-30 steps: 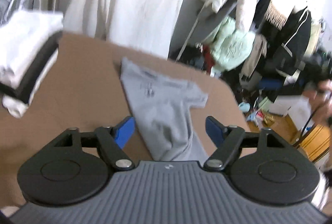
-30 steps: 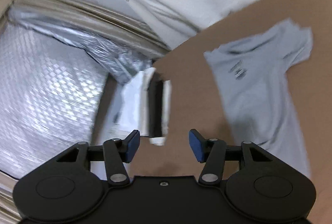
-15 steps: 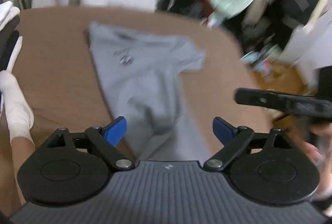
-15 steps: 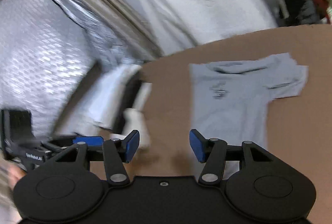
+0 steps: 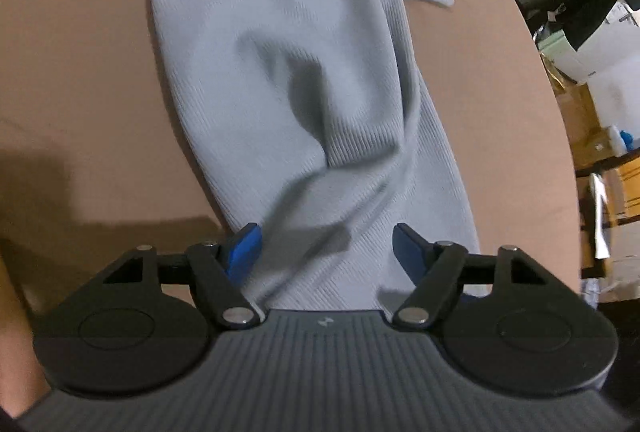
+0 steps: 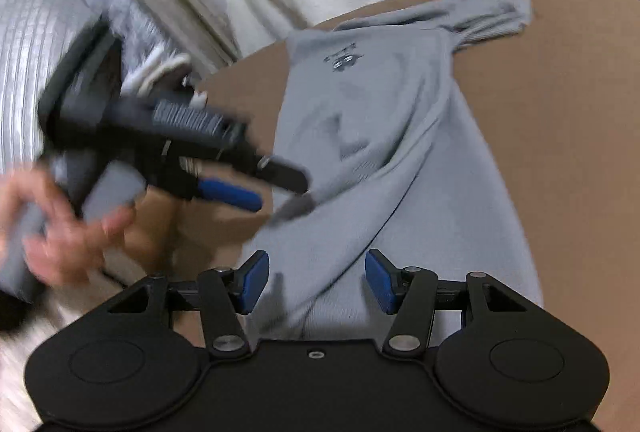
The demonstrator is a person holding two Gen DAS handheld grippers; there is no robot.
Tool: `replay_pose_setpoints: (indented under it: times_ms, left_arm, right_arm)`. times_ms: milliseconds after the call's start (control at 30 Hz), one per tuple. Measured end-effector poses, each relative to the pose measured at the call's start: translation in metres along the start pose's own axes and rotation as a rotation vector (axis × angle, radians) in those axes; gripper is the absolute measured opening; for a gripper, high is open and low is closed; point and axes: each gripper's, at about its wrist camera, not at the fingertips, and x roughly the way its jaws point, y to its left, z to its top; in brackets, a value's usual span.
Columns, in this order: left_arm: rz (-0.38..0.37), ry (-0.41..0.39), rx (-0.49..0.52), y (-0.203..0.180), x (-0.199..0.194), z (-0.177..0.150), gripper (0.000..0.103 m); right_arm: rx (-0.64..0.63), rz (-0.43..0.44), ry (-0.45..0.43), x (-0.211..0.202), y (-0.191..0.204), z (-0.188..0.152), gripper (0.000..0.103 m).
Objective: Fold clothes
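We've got the grey t-shirt (image 5: 304, 80) lying half-folded lengthwise on the brown table (image 5: 72, 44). The left gripper (image 5: 326, 244) is closing over its near hem but empty, and the right gripper (image 6: 316, 280) sits half open, also empty. Pinching just the top layer could drag that big wrinkle along and skew the fold.

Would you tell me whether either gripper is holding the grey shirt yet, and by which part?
Nothing is held. The left gripper, its jaws closing, and the right gripper are both unclamped above the grey shirt's lower end.
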Motion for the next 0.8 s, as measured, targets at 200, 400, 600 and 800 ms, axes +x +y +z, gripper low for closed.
replay_pose_setpoints:
  times_ms: [200,400,600,800]
  left_arm:
    - [0.045,-0.004,-0.027,0.017,0.001,-0.004,0.073]
    - [0.11,0.003,-0.064,0.052,-0.009,-0.024,0.073]
    - [0.097,-0.017,-0.005,0.056,-0.007,-0.028,0.073]
    - [0.051,-0.045,0.124,0.023,-0.013,-0.032,0.075]
  right_arm:
    - [-0.221,0.025,-0.017,0.015,0.042,-0.007,0.059]
    - [-0.279,-0.21,-0.002,0.047,0.055,-0.01,0.015]
    - [-0.045,-0.133,-0.081,-0.003,0.015,-0.019,0.007]
    - [0.089,-0.263,-0.131,-0.036,-0.024,-0.044,0.007]
